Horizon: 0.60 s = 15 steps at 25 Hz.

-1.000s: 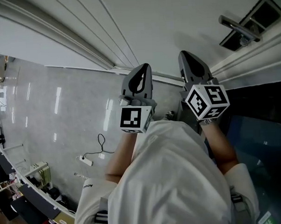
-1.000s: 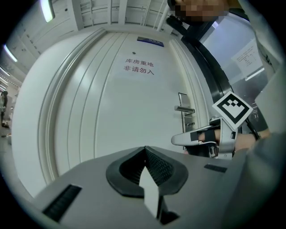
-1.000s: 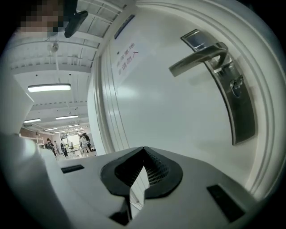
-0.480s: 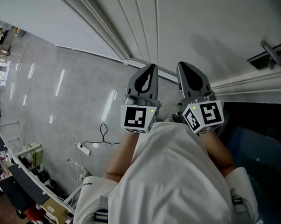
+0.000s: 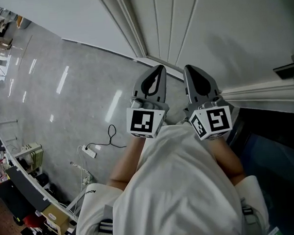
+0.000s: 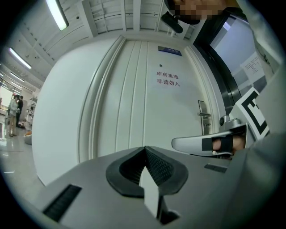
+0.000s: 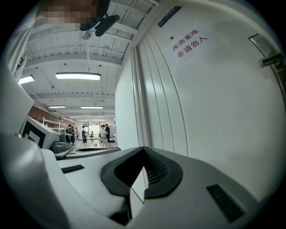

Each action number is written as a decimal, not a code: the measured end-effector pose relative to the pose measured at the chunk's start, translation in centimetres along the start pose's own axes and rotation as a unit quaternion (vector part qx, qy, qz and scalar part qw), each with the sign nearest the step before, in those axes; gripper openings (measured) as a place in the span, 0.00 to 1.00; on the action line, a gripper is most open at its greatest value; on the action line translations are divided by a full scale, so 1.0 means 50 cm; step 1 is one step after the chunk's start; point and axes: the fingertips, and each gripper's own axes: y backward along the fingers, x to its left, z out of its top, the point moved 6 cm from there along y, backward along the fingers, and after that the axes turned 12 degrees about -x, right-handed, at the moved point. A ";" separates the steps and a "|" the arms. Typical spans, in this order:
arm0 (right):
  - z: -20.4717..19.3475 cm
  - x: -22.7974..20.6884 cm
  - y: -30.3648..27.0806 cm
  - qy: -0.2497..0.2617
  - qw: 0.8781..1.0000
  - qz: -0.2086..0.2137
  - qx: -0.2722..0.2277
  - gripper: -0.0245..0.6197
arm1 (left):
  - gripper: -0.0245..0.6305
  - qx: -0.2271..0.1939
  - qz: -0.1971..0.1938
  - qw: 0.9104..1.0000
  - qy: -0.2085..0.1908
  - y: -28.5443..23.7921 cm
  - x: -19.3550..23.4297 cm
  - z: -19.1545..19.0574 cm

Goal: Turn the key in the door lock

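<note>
Left gripper (image 5: pixel 156 72) and right gripper (image 5: pixel 191 72), both clenched on nothing, face a white door (image 5: pixel 221 28).
Glossy grey floor (image 5: pixel 58 94) at nine o'clock; cable (image 5: pixel 111 136) at eight.

White door (image 6: pixel 134 98), red lettering (image 6: pixel 168 79), black-and-white marker cubes (image 5: pixel 144 122), pale grey marbled floor (image 5: pixel 63 94), white shirt (image 5: pixel 179 186)

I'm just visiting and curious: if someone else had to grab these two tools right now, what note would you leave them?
Left gripper: shut, empty, pointing at the white door.
Right gripper: shut, empty, beside it, also facing the door.
The door handle and its lock plate sit off to the right, not yet reached. No key can be made out in any view.
Done: nothing at the lock.
Left: get to the lock, grip the key, turn it.
</note>
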 end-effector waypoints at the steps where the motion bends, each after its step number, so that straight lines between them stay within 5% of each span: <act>1: -0.006 0.011 -0.010 0.002 1.000 0.005 -0.002 0.04 | 0.05 0.000 0.005 1.000 -0.002 0.008 0.016 0.001; 15: -0.042 0.128 -0.080 0.000 0.998 0.058 0.009 0.04 | 0.05 -0.006 0.069 0.997 -0.014 0.096 0.120 0.018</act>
